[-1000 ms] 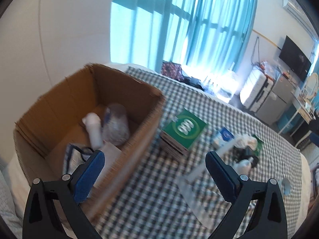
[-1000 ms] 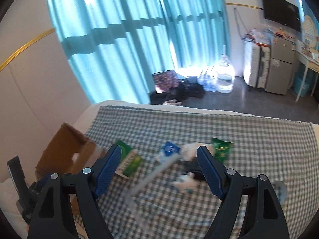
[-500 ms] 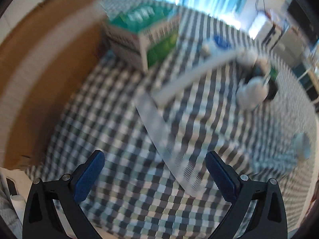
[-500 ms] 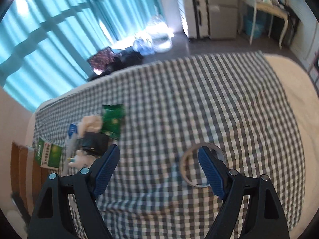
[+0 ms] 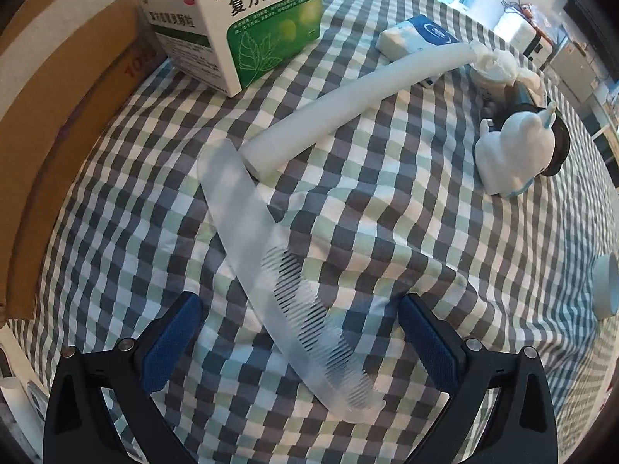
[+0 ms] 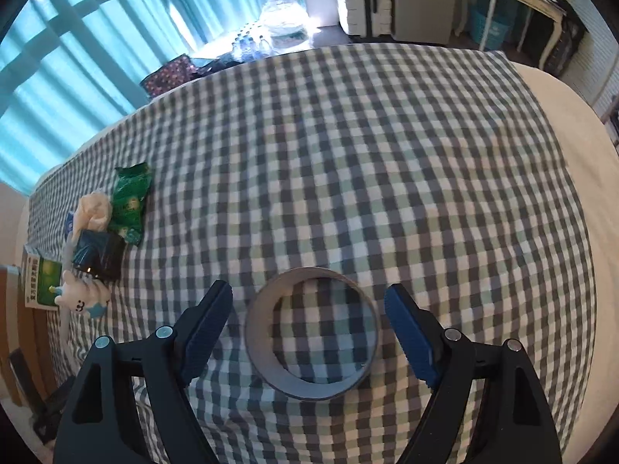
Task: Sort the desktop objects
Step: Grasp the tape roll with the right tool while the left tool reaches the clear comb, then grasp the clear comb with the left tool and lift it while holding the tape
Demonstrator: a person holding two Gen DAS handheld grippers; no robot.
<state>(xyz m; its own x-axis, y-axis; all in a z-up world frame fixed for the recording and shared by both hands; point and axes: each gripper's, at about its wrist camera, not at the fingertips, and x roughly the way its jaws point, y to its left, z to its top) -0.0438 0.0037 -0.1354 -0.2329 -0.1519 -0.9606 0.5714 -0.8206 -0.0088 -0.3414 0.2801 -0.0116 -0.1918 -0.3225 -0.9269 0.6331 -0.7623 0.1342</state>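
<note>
Both hand-held grippers (image 5: 298,342) (image 6: 309,328) angled steeply downward, jaws wide apart.

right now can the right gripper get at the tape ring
Probably yes. The right gripper is open with the tape ring lying flat between its fingers, neither touching it, and nothing else on the checked cloth nearby.

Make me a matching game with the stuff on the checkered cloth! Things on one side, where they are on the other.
Things:
1. comb
2. tape ring
3. medicine box
4. white tube

Places:
A. next to the cardboard box
B. between the open right tongs
C. between the open left tongs
D. stretching from the comb's end to the blue-and-white packet

Pairs: 1-C, 2-B, 3-A, 4-D
</note>
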